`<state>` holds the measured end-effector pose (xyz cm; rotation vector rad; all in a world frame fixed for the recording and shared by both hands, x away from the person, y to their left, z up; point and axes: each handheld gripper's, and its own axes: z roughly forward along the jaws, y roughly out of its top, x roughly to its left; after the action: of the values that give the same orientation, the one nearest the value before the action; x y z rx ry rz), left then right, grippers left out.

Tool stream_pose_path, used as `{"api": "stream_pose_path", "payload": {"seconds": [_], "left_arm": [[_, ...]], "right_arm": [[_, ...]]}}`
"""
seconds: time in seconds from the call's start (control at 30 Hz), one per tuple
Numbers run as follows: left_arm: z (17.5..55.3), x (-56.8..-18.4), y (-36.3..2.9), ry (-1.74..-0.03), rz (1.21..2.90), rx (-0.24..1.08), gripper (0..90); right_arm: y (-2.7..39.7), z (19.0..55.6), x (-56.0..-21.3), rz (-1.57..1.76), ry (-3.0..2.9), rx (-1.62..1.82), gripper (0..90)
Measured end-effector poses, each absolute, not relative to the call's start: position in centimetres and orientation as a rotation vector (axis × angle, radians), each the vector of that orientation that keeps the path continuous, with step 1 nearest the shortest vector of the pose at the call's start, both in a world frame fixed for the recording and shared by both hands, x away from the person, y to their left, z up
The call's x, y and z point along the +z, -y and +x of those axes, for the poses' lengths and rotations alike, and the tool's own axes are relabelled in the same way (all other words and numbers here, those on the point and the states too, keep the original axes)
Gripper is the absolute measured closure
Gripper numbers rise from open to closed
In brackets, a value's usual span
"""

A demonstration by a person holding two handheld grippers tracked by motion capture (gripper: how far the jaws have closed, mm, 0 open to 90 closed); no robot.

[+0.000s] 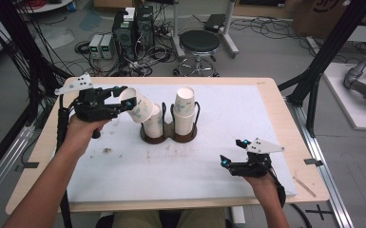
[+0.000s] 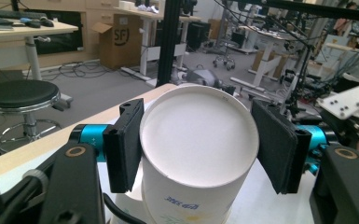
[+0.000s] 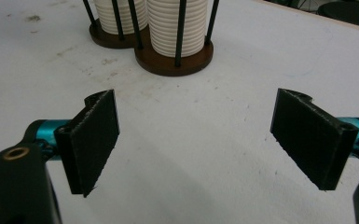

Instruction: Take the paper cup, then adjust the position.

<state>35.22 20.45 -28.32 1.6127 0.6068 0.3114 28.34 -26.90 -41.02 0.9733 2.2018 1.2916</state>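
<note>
Behind the bench (image 1: 275, 102) stands a workshop floor with a black round stool (image 1: 199, 43), computer boxes and many cables. On the bench lies a white mat (image 1: 247, 128), and on it a dark wooden cup holder (image 1: 167, 135) with two round bays and thin black rods.

The left claw (image 1: 122, 97) pinches a paper cup (image 1: 137, 105) across its body, near the closed bottom. In the left gripper view the cup bottom (image 2: 199, 136) faces the camera, with one pad against each side of it. The cup is tilted, its mouth pointing down toward the left stack of cups (image 1: 155, 121) in the left bay; it seems to touch or just enter the top cup there. The right stack (image 1: 184, 111) stands taller in the other bay.

The right claw (image 1: 233, 152) is spread wide and holds nothing, hovering low over the mat, well apart from the holder.

To do this step well, I think the left hand should bring the cup upright, so its rim is level and centred between the rods, then press straight down gently. A hard squeeze could make the thin wall oval. The free claw could steady the holder base.

Whether the rim is already seated on the stack I cannot tell, because the cup itself covers that place. The print on the cup is too small to read.
</note>
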Motion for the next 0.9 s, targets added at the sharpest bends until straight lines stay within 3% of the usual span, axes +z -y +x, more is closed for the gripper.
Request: {"api": "stream_pose_path", "payload": {"seconds": [0.9], "left_arm": [[31.5, -32.7, -16.4, -0.495, 1.723, 0.238, 37.5]], "right_arm": [[23.5, 28.8, -40.2, 0.814, -2.302, 1.492, 15.7]]}}
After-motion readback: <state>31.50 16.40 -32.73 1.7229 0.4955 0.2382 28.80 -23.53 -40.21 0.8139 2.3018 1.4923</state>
